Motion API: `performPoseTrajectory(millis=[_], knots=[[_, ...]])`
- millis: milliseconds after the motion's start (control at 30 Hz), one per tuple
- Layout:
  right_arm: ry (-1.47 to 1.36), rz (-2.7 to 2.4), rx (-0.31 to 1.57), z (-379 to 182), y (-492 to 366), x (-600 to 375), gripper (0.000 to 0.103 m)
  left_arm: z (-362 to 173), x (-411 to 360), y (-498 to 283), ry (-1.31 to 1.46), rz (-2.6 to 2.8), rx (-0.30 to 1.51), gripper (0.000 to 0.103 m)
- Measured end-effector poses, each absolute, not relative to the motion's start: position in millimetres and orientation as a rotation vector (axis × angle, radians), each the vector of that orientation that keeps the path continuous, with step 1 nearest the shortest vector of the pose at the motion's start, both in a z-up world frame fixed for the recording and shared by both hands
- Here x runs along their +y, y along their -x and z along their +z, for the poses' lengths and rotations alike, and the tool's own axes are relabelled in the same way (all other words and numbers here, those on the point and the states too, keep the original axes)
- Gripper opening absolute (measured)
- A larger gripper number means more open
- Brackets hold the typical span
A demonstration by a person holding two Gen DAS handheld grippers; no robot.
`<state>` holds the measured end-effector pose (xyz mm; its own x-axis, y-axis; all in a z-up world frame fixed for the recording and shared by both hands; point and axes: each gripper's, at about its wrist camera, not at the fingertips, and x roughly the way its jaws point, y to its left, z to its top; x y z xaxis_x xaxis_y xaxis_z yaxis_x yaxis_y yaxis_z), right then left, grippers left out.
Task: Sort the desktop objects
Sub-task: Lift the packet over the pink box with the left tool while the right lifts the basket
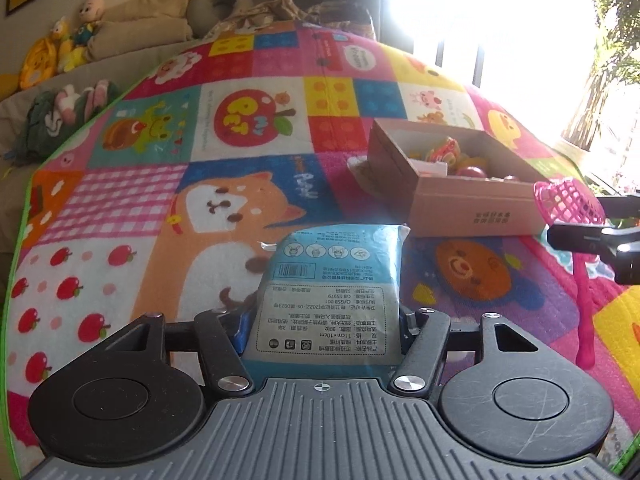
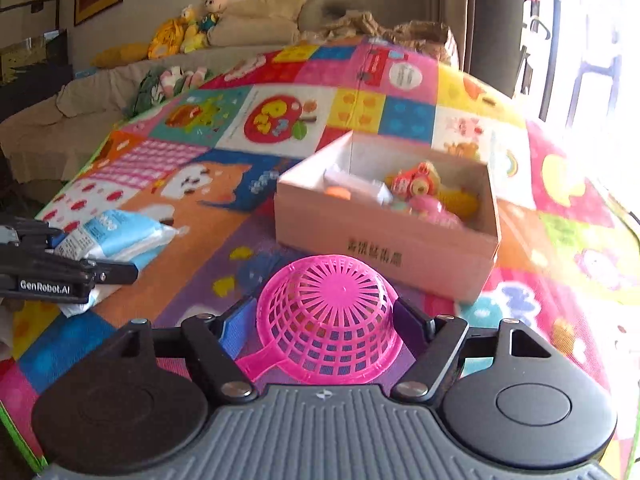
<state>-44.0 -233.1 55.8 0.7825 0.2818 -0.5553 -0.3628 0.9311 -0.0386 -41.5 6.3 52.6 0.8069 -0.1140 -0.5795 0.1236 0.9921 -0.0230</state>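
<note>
My left gripper is shut on a blue wipes packet and holds it above the colourful play mat. The packet also shows at the left of the right wrist view, held by the left gripper. My right gripper is shut on a pink plastic strainer, bowl upturned, handle pointing lower left. The strainer shows at the right edge of the left wrist view. An open cardboard box with several toys inside stands just beyond the strainer, and it shows in the left wrist view.
Stuffed toys and cushions lie on a sofa behind the mat. A pile of soft toys lies at the mat's left edge. A bright window is at the right.
</note>
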Motion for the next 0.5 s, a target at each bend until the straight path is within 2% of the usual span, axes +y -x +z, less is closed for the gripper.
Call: performPoseTrajectory(millis=[233,500], knots=[[0.177,0.325,0.278,147.6,42.7,-256.9,0.075,118.3,-25.5,15.7,-0.102,-0.198,0.415,0.066],[0.278,0.239,0.181,186.5,5.3,-278.1,0.075,132.5,-71.8,-72.3,-0.090,-0.283,0.426,0.066]])
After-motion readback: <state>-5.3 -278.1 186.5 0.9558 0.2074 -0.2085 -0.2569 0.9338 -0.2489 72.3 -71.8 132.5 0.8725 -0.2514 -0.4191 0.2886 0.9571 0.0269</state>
